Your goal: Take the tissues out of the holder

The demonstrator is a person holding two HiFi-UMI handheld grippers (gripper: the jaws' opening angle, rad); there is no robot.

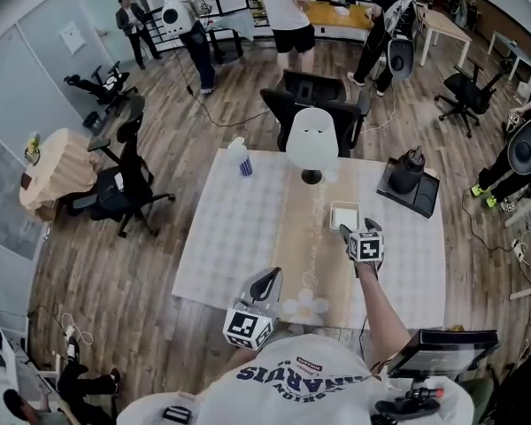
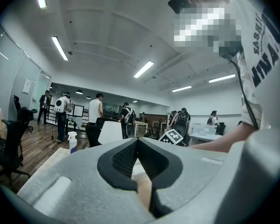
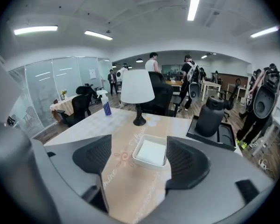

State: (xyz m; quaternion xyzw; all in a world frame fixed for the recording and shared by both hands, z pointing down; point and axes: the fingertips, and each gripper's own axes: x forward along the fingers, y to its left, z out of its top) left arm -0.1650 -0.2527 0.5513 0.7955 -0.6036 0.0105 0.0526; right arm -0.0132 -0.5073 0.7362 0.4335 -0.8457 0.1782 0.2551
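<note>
Table (image 1: 239,237): white holder (image 3: 148,164), tissues (image 3: 151,152) inside

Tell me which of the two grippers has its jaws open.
The right gripper: its jaws stand wide apart, with the white tissue holder ahead between them, untouched. The left gripper has its jaws shut together, empty.

We wear a white T-shirt (image 1: 305,381) with short sleeves, with curved dark blue lettering across it and a small red label just above the print. A thin dark cable (image 2: 245,94) runs down beside the shirt. Each hand carries a grey moulded tool with black ribbed pads (image 3: 186,160) and a white cube (image 1: 365,246) printed with black square markers. The left tool (image 1: 267,282) shows at the near edge of the table (image 1: 221,237), and the right tool (image 1: 345,230) shows further in over the table.
</note>
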